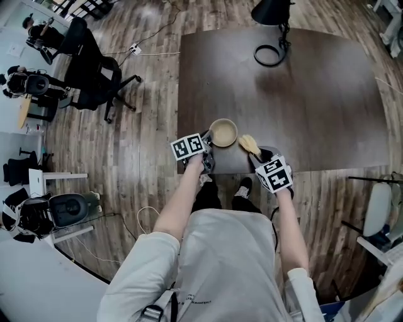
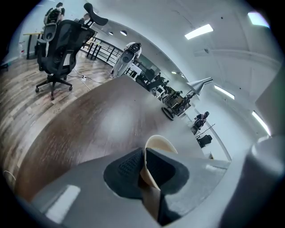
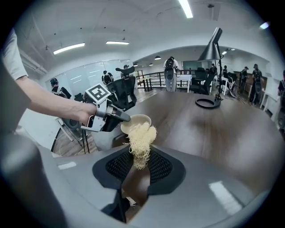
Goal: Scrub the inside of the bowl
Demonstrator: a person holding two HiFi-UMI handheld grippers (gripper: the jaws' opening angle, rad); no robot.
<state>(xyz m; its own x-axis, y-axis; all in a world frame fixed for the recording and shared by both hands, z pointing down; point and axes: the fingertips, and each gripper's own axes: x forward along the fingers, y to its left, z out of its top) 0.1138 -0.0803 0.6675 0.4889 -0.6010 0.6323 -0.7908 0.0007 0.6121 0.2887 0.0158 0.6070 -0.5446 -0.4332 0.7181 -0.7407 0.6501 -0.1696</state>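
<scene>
A cream bowl [image 1: 223, 132] sits near the front edge of the dark table [image 1: 315, 113]. My left gripper [image 1: 207, 148] is shut on the bowl's left rim; in the left gripper view the thin rim [image 2: 158, 144] stands pinched between the black pads [image 2: 127, 167]. My right gripper [image 1: 257, 153] is shut on a pale yellow fibrous scrubber [image 1: 249, 144], held just right of the bowl and outside it. In the right gripper view the scrubber [image 3: 141, 139] sticks up from my right gripper [image 3: 140, 165], with the bowl [image 3: 136, 121] and the left gripper [image 3: 112, 116] just behind it.
A black desk lamp [image 1: 272, 12] with a ring base [image 1: 269, 55] stands at the table's far side. A black office chair [image 1: 94, 72] is on the wood floor to the left. Several people stand in the background [image 3: 170, 71].
</scene>
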